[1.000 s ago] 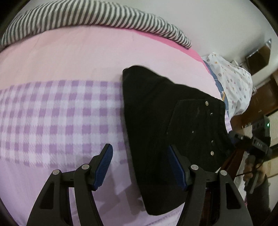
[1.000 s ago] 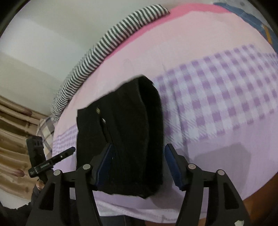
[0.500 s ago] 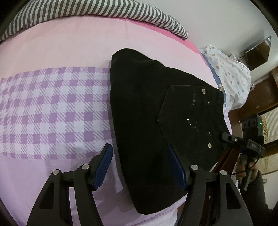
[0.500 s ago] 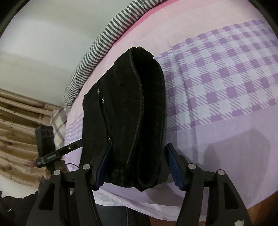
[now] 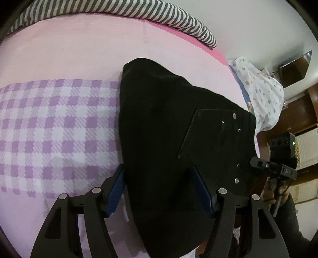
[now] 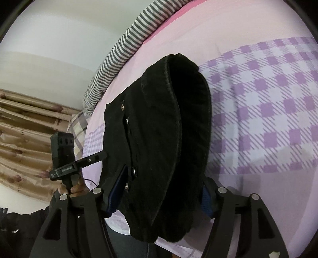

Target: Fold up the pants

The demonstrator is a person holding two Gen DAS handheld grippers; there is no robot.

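Note:
The black pants (image 5: 163, 127) lie folded into a thick stack on the pink and purple checked bed sheet (image 5: 59, 129), near the bed's front edge. A back pocket with metal rivets (image 5: 234, 116) faces up. My left gripper (image 5: 161, 190) is open, its blue-padded fingers (image 5: 116, 188) on either side of the stack's near end. In the right wrist view the pants (image 6: 165, 139) show their folded layers edge-on. My right gripper (image 6: 161, 198) is open and straddles that end of the stack. Each gripper shows in the other's view, at the far side of the pants (image 5: 278, 168) (image 6: 75, 164).
A grey and white striped pillow (image 5: 119, 12) lies along the far edge of the bed. A white patterned cloth (image 5: 262, 95) sits at the right end. Brown curtains (image 6: 23, 129) and a checked cloth (image 6: 77, 123) are at the left in the right wrist view.
Both grippers have moved closer to the pants, so the stack now sits between the fingers of each. The pants have not changed shape.

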